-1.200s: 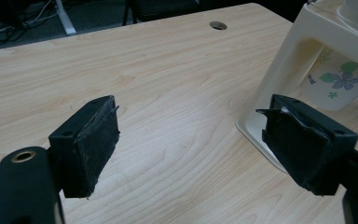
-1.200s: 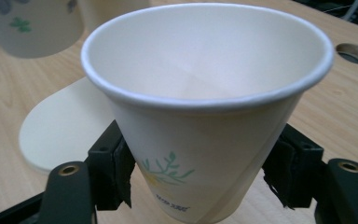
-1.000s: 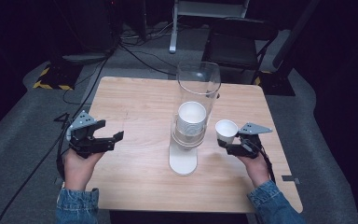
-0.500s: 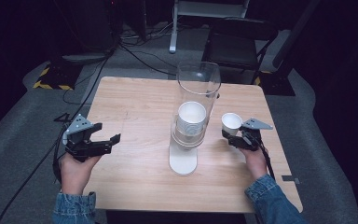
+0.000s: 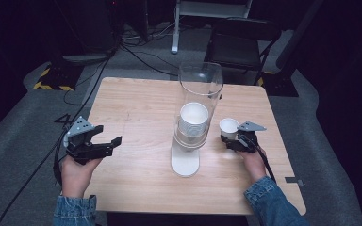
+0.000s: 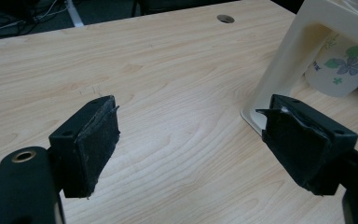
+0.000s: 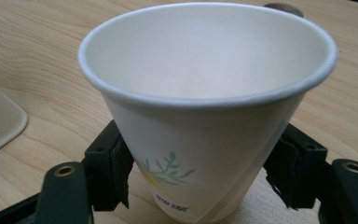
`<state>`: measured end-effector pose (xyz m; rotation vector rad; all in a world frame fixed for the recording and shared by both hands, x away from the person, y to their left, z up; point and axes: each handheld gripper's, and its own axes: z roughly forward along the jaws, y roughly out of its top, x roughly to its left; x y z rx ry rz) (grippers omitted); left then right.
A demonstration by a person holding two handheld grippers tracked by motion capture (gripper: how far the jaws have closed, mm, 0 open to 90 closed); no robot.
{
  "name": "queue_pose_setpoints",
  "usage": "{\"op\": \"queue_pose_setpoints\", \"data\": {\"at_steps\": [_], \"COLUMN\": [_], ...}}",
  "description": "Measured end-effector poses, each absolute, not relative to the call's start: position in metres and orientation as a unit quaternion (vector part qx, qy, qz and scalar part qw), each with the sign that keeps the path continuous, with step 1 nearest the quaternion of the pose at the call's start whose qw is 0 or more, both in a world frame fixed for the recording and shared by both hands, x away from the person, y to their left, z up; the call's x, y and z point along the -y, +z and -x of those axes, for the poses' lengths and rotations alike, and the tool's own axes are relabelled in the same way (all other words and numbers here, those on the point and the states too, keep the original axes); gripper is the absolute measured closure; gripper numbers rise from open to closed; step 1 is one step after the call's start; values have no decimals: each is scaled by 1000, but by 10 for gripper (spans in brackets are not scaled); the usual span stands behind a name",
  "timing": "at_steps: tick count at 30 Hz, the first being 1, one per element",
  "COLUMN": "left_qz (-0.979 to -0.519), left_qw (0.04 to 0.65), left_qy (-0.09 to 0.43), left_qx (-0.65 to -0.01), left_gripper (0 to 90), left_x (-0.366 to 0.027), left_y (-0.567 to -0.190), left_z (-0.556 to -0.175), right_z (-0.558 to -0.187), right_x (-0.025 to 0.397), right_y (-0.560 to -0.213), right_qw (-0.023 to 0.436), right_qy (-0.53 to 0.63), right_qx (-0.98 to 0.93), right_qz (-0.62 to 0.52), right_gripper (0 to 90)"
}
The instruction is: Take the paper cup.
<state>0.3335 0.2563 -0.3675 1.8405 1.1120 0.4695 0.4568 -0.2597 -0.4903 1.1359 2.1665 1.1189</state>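
Right tool (image 5: 230,139) grips a paper cup (image 5: 228,128) upright, low on its sides, just right of the cup dispenser (image 5: 195,117), prob. so it won't crush. Left tool (image 5: 108,147) is wide open, empty, parked over the counter (image 5: 141,103).

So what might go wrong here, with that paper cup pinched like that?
The right tool clamps the thin paper cup low on its wall; its side already shows a crease, so it may crumple or slip out. The tall clear cup dispenser stands close beside it, so a sideways swing might knock it.
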Motion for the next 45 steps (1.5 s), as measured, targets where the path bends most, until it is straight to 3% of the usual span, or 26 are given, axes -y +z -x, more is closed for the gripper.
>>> {"op": "queue_pose_setpoints", "data": {"at_steps": [10, 22, 33, 38, 45], "left_qz": [-746, -748, -751, -754, -761], "left_qw": [453, 453, 453, 453, 449], "left_qy": [189, 187, 184, 178, 175], "left_qx": [-450, -448, -444, -442, -434], "left_gripper": [183, 183, 182, 181, 179], "left_x": [-256, -255, -253, -255, -250], "left_y": [-367, -367, -367, -367, -368], "left_z": [-334, -336, -338, -337, -339], "right_z": [-458, -453, -439, -423, -405], "right_x": [259, 261, 283, 291, 300], "right_y": [-495, -481, -444, -410, -379], "right_qw": [201, 203, 208, 218, 197], "right_qy": [402, 407, 448, 475, 503], "right_qx": [-793, -797, -779, -770, -764], "right_qz": [-410, -397, -387, -365, -354], "right_gripper": [286, 53, 47, 48, 63]}}
